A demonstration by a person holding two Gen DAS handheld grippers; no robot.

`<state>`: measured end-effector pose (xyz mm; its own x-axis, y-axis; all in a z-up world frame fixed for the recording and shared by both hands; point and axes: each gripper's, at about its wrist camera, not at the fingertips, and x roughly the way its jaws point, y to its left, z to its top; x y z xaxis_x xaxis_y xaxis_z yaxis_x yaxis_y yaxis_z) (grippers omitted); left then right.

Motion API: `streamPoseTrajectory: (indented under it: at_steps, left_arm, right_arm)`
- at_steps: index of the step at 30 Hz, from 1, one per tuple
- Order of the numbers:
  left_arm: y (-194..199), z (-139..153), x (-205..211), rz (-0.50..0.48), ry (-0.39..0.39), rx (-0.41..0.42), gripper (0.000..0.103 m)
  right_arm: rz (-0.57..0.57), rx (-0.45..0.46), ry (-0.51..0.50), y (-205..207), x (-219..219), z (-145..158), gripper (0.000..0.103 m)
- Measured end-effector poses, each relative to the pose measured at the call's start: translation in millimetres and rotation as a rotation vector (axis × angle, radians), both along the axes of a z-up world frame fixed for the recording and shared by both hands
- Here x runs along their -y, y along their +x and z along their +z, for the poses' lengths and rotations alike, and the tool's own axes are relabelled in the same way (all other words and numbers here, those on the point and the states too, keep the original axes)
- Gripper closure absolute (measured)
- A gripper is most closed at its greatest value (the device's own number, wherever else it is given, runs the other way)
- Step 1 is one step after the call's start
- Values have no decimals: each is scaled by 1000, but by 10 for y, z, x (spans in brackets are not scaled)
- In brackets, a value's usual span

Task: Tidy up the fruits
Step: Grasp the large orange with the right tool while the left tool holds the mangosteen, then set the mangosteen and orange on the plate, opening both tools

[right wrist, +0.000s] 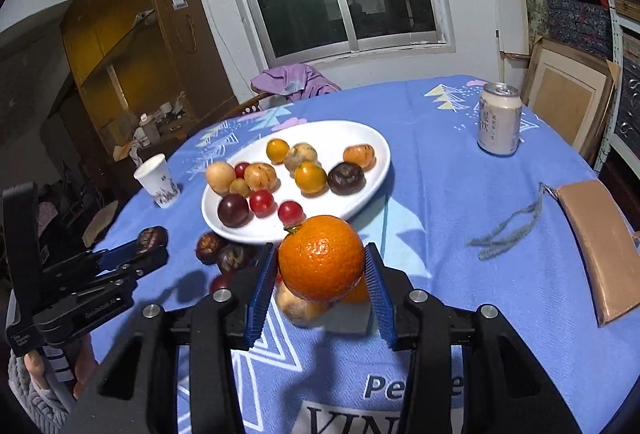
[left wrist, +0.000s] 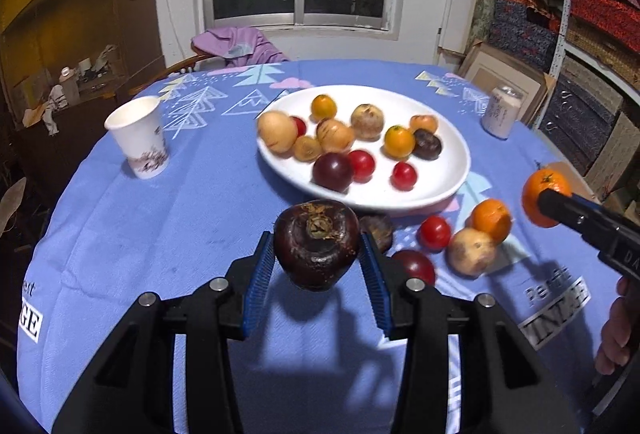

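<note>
The dark purple fruit point(left wrist: 317, 244) sits pinched between the blue pads of the left gripper point(left wrist: 318, 254), lifted clear of the blue tablecloth point(left wrist: 168, 234), stem end facing the camera. The orange mandarin point(right wrist: 321, 258) is clamped the same way in the right gripper point(right wrist: 320, 266), held above a pale brown fruit point(right wrist: 298, 308) that lies on the cloth. Just beyond both grippers stands the white oval plate point(right wrist: 372, 150), already carrying yellow, red, tan and dark fruits. Near its front edge, loose on the cloth, lie two dark fruits point(right wrist: 220, 252), a red tomato point(left wrist: 435, 232) and a second mandarin point(left wrist: 491, 220). A paper cup point(left wrist: 140, 138) stands far left, a drink can point(right wrist: 500, 118) far right, and a brown pouch point(right wrist: 600, 246) lies at the right edge.
</note>
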<state>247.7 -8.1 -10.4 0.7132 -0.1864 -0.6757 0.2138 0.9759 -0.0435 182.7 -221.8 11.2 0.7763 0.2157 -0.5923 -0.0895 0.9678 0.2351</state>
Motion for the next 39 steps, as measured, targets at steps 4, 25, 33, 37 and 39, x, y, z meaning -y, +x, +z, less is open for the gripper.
streamPoseTrajectory:
  at_steps: [4,25,33,37,39]
  left_arm:
    - [269,306,210,-19,-8,29,60]
    - [1712,-114,704,-6,-20,-117,60]
    - [1753,-99,802,-19,3,-106,54]
    - [1653,48,671,7,-9,-91,51]
    - [1520,176,535,32,-17,-69,40]
  right_arm:
    - [-19,53,-17,233,75,390,58]
    - [97,-143,-146,1276,-256,-186,58]
    - [92,-200,-144,1323,-265,-351,57]
    - [79,-168,-100,1267,-185,-238,44]
    - [70,-121,-68,1180,-134,-101,37]
